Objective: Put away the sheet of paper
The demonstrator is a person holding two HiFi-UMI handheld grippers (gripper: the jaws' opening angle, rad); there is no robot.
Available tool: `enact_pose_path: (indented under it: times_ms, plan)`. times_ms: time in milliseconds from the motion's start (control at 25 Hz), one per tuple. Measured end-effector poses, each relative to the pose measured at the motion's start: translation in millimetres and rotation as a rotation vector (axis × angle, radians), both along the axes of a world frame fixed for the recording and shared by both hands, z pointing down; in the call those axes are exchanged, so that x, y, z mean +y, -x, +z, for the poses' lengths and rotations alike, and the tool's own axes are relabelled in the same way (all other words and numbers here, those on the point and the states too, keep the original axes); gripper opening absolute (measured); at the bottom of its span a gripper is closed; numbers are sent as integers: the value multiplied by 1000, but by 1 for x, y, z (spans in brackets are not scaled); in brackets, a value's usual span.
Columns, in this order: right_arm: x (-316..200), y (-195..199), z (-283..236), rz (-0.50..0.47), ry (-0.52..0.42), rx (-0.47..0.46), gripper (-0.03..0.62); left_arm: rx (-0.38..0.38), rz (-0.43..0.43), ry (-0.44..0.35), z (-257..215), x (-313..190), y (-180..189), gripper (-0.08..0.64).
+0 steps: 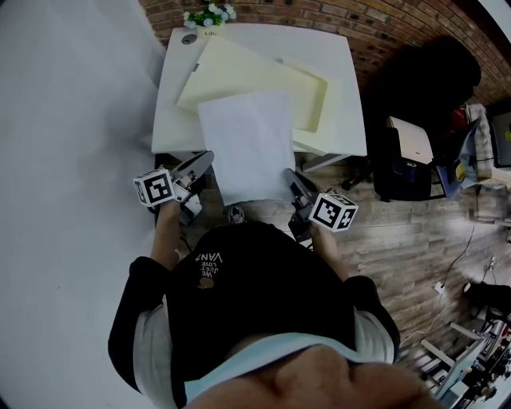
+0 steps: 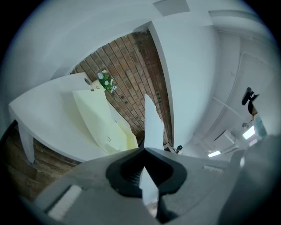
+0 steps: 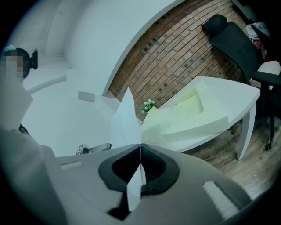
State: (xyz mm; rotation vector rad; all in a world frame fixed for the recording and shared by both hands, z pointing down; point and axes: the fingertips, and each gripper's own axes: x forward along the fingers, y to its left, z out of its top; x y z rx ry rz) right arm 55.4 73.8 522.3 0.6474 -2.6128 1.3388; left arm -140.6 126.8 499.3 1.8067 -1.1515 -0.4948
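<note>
While left gripper (image 1: 206, 158) and right gripper (image 1: 289, 175) each pinch a near corner, jaws fully closed on it, the thin white sheet of paper (image 1: 247, 148) spans taut between them, likely to stop sagging, partly over the pale-yellow open card folder (image 1: 239, 76) on the white table (image 1: 170, 120).

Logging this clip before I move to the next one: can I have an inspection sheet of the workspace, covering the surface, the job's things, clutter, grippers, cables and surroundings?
Surface: white table, mostly covered.
Job's things: sheet of paper, near end past the table's front edge, far end over an open cream folder.
Clutter: flowers at the table's far edge.
Grippers: left gripper and right gripper each have jaws shut on a near corner of the sheet.
Cables: thin cable with a white plug on the wooden floor, at the right.
Surroundings: brick wall; black chair right of the table.
</note>
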Motion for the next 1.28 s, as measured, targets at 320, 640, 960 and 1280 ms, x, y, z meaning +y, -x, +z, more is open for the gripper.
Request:
enact_pose_path:
  times_ms: [320,640,960,1280]
  plan:
    - [-4,12,9,70,21,2,2,7,66,7,9,-20,16,-2]
    - [-7,9,9,98,33,20,0,26,78,20,10,-26,13,-2]
    - [-64,14,12,63,27,16,0,-2,47,14,7,-77,16,-2]
    - [-115,18,14,23,21,17,2,-5,6,12,8,-121,19,-2]
